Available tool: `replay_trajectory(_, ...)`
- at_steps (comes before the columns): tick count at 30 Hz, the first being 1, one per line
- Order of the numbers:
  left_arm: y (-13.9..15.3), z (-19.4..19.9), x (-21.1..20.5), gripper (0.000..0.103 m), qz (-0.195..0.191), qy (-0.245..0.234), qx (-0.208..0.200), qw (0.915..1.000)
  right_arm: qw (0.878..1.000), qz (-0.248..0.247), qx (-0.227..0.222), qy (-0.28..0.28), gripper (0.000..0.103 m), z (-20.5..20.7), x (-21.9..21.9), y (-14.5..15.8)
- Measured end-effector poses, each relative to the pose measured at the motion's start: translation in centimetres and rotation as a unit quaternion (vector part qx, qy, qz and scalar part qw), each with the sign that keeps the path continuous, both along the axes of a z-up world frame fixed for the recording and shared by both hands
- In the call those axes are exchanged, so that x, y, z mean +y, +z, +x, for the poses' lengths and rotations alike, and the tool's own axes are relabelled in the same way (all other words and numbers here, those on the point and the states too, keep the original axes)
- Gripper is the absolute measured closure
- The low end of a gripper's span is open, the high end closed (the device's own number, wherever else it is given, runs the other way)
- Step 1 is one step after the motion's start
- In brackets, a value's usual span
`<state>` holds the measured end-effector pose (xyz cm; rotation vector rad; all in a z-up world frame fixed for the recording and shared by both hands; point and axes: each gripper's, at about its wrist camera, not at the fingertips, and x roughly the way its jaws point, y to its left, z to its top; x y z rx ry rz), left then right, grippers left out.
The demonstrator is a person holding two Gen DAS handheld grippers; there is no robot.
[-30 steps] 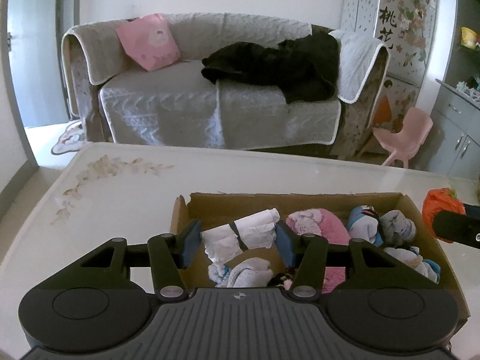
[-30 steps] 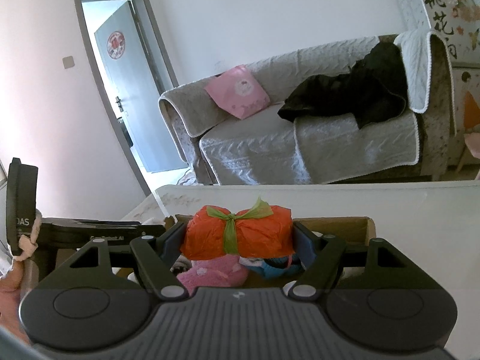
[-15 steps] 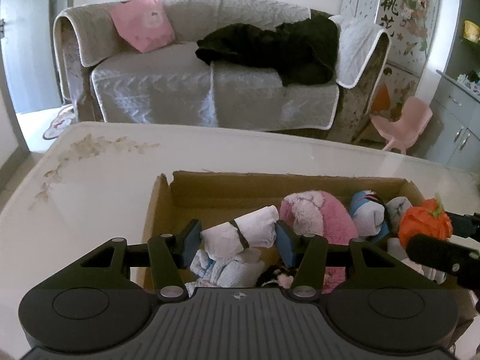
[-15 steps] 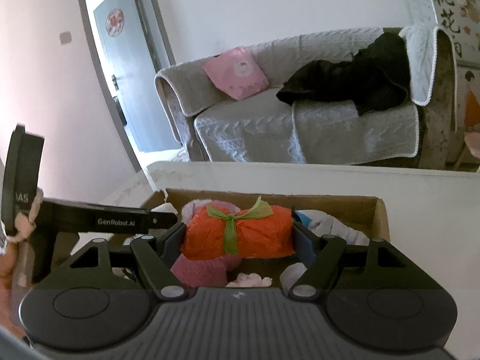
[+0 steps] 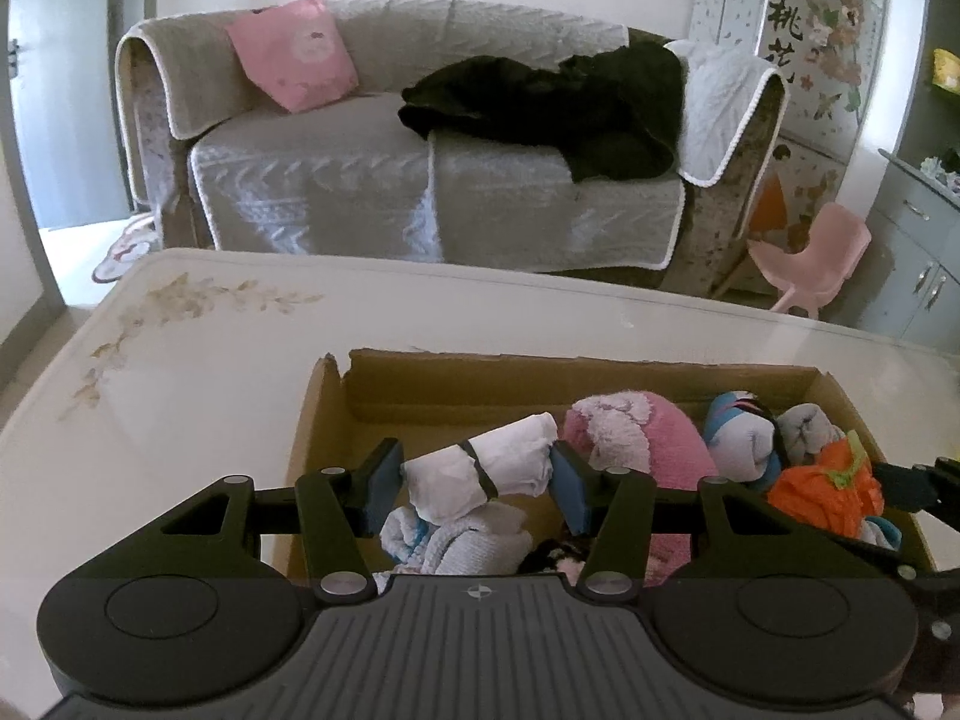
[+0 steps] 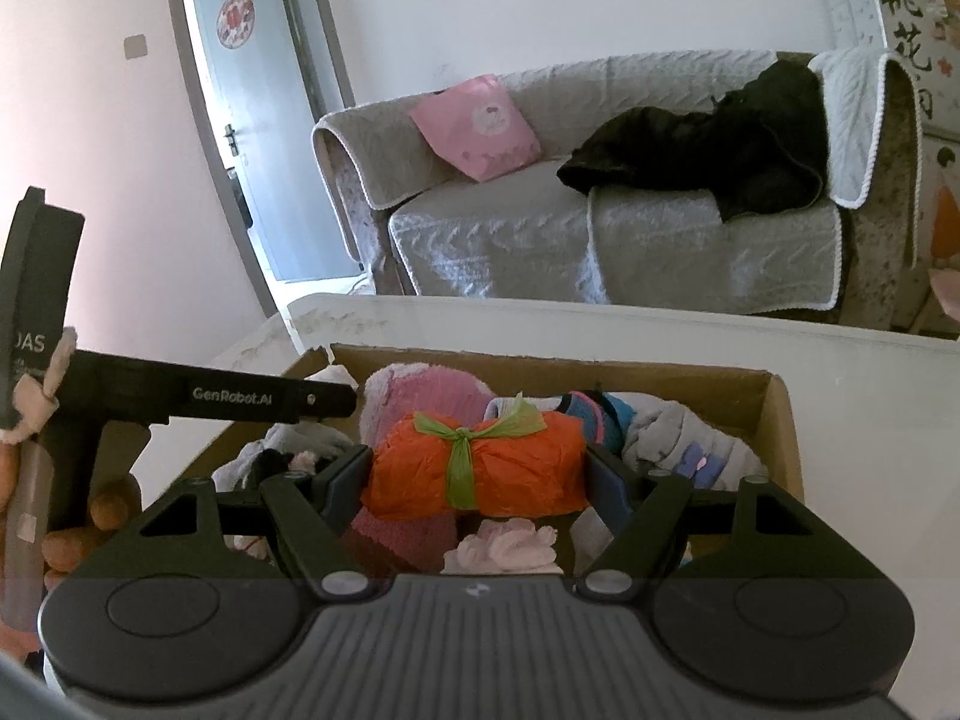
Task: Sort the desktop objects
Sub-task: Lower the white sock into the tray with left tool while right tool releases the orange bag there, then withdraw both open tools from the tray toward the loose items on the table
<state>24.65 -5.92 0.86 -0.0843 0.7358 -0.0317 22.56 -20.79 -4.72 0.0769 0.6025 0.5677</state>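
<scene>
The left tongs point(image 5: 475, 480) were clenched on a white rolled cloth bundle point(image 5: 480, 471) bound by a dark band, its ends pressed between the two blue pads, and they held it above the left half of the open cardboard box point(image 5: 600, 375). Directly under the bundle, at 6 o'clock from it, lay a pale folded cloth point(image 5: 462, 543) on the box floor. At 3 o'clock from the bundle sat a pink fluffy roll point(image 5: 636, 432), and further toward 3 o'clock a blue-and-white roll point(image 5: 741, 438) and a grey roll point(image 5: 807, 429) lay side by side. The right tongs point(image 6: 477, 480) gripped an orange bundle point(image 6: 516, 468) tied with a green strip, and held it over the middle of the box point(image 6: 774, 414), above a pink plush piece point(image 6: 408, 537) and a pale pink one point(image 6: 510, 546). In the left wrist view that same orange bundle point(image 5: 831, 492) showed at 3 o'clock, near the box's right end. In the right wrist view the left tongs' arm point(image 6: 240, 399) reached in from 9 o'clock across the box's left edge. The box stood on a white tabletop point(image 5: 180, 372) with a faint flower print toward 10 o'clock. Beyond the tabletop, at 12 o'clock, stood a grey sofa point(image 5: 336, 192) with a pink cushion point(image 5: 294, 54) and a black garment point(image 5: 558, 102) on it.
</scene>
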Motion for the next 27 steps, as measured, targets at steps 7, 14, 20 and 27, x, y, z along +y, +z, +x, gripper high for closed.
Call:
replay_trajectory(7, -0.9, 0.4, -0.5, 0.022, 0.009, 0.009, 0.002, 0.9999, 1.000, -0.001, 0.004, -0.003, 0.028, 0.1, 0.1, -0.5)
replay_trajectory(14, 0.0, -0.2, -0.3, 0.016, 0.011, 0.020, -0.011, 0.9997, 1.000, 0.015, -0.011, -0.015, 0.023, -0.3, -1.3, 0.5)
replay_trajectory(20, 1.4, -1.5, -0.2, 0.014, 0.025, 0.015, -0.022, 0.9993, 0.999, 0.025, -0.020, -0.027, 0.021, -0.7, -2.6, 1.1)
replay_trajectory(27, 3.5, -4.2, -1.2, 0.010, 0.045, -0.018, -0.046, 0.9978, 0.999, 0.022, -0.030, -0.035, 0.018, -1.7, -4.5, 1.7)
